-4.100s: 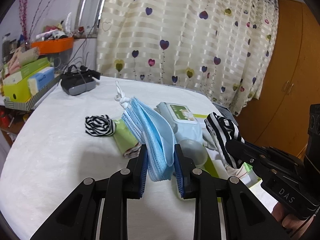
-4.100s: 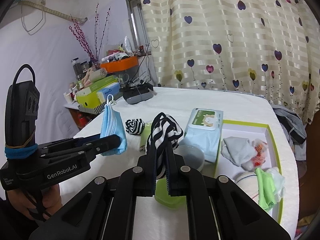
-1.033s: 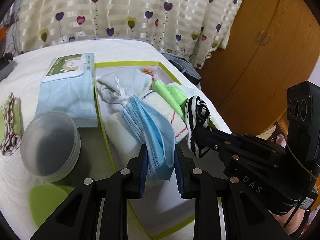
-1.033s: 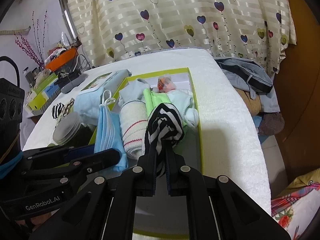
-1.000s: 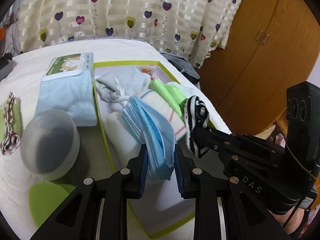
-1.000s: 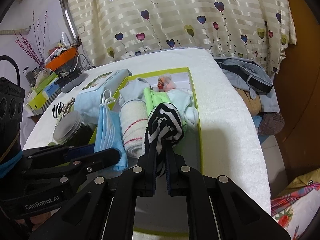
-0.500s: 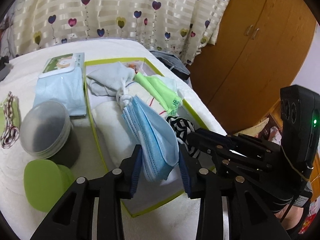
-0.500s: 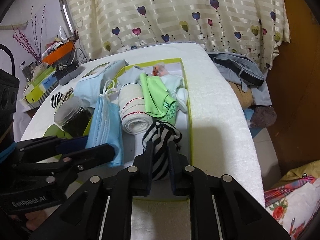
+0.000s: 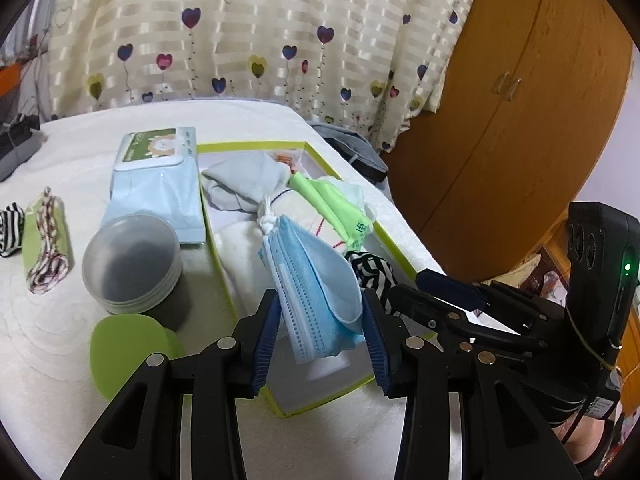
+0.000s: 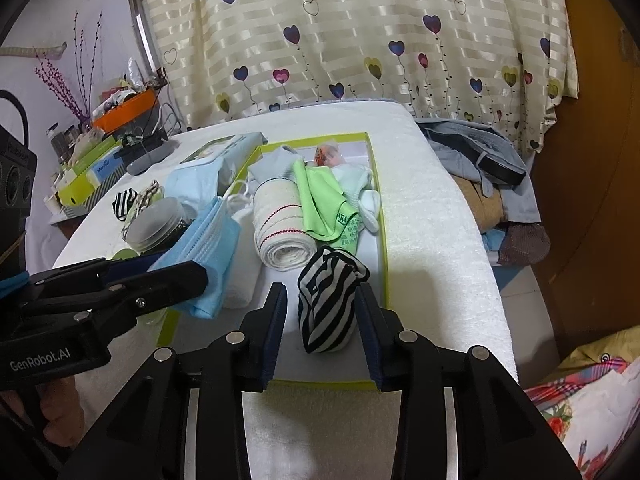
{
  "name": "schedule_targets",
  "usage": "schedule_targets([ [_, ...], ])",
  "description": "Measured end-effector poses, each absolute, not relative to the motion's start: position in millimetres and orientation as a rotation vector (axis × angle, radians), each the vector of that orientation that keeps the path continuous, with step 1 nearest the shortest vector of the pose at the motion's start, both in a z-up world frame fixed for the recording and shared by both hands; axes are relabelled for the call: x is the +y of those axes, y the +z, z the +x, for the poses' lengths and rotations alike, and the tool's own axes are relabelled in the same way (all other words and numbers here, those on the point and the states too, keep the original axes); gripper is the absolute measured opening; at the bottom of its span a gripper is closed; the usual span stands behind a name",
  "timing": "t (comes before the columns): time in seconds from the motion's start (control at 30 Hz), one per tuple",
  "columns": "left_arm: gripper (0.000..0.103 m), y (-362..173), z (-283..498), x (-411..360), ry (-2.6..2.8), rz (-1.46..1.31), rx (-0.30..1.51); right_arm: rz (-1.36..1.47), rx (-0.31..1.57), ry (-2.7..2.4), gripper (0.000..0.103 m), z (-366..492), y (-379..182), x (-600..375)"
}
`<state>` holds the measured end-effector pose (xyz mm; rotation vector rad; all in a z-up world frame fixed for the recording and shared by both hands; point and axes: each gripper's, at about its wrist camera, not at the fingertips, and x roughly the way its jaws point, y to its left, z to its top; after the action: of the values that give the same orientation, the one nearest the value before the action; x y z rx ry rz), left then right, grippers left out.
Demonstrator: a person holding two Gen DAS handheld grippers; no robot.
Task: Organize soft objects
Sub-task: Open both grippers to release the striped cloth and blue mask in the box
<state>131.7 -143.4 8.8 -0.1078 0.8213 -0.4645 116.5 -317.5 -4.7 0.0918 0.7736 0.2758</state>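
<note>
Blue face masks (image 9: 316,284) and a striped sock (image 10: 328,300) now sit in the near end of the green-rimmed box (image 10: 382,240). Both sit between jaws that have just been opening: the left gripper (image 9: 320,332) stands apart around the masks, the right gripper (image 10: 322,328) apart around the sock, with no pad clearly pressing. Already in the box, farther back, are a rolled towel (image 10: 280,228), a green cloth (image 10: 324,204) and pale socks. Left outside on the white desk (image 9: 60,340), to the left: another striped sock (image 9: 10,230) and a green cloth with string (image 9: 46,248).
</note>
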Motion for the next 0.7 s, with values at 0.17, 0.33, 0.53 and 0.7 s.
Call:
schedule_targets([
  [0.17,0.034,2.8,136.9,-151.1,-0.483,-0.096,0.838,0.103,0.769,0.286,0.037,116.4,-2.8,-317.9],
  [0.33,0.036,4.5,139.0,-150.0,-0.522,-0.136,0.841,0.108,0.765,0.276,0.037,115.5,-1.2,-320.1],
  [0.53,0.044,8.8,138.3,-141.9,-0.533,-0.186,0.827,0.117,0.748,0.278,0.037,112.8,2.9,-322.9],
  [0.7,0.052,10.8,138.0,-140.4,-0.534,-0.181,0.818,0.109,0.745,0.292,0.037,112.4,4.7,-318.7],
])
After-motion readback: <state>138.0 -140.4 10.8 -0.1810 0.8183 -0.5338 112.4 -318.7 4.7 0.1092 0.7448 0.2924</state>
